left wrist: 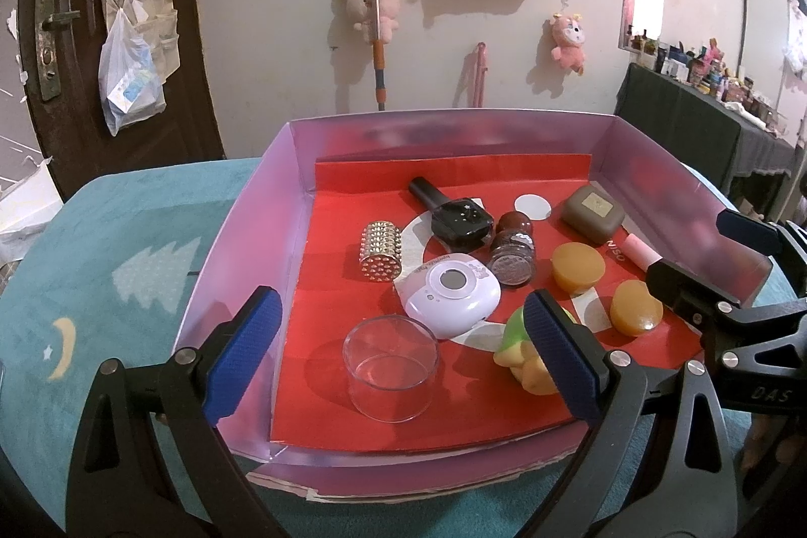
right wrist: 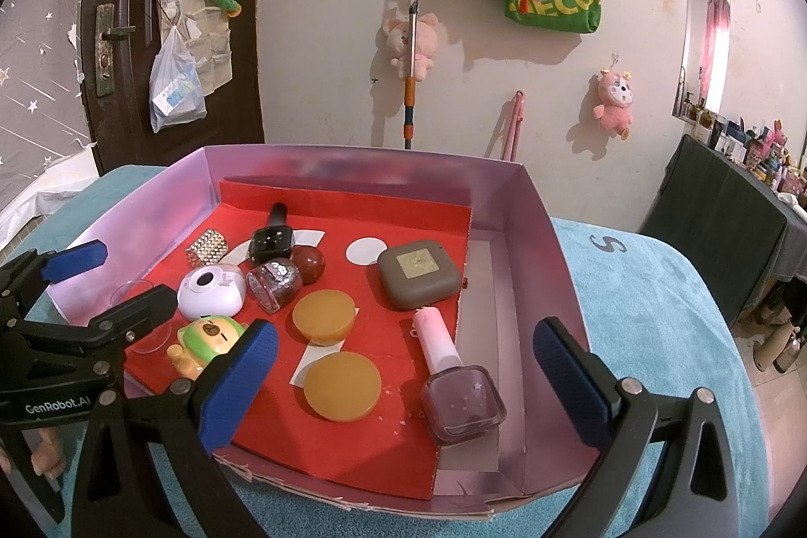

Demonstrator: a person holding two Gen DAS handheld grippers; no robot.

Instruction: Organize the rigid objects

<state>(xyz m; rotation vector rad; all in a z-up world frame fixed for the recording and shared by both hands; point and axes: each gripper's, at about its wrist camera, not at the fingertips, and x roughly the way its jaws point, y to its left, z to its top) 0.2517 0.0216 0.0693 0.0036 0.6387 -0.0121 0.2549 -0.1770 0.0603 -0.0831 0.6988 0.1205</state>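
1. Work area: all the rigid objects lie inside the pink-walled box [right wrist: 529, 235], on its red liner [right wrist: 353, 432]. The box rests on a teal cloth [left wrist: 101, 235].
2. Landmark: the brown square case [right wrist: 419, 273]. All positions below are given relative to it.
3. Nearest items: the pink-capped polish bottle [right wrist: 454, 381] lies on its side toward the near box wall from the case. Two amber discs [right wrist: 343, 386] lie nearer the camera and left of the case.
4. Further left of the case: a glittery bottle [right wrist: 275, 283], a black-capped bottle [right wrist: 270, 243], a white round device [right wrist: 212, 291], a green-and-yellow figurine [right wrist: 207, 344], a studded cylinder [left wrist: 382, 252] and a clear cup [left wrist: 391, 374].
5. Right gripper [right wrist: 403, 381]: released, jaws spread wide, straddling the near disc and the pink-capped bottle, grasping nothing.
6. Left gripper [left wrist: 403, 356]: released, jaws spread on either side of the clear cup, grasping nothing.
7. Recommended procedure: select one item per gripper. Centre the pads on the item's widest flat faces before clenching.
8. Caution: the bottles and the cup are smooth and round and may roll or slip. Avoid nudging neighbours touching the target.
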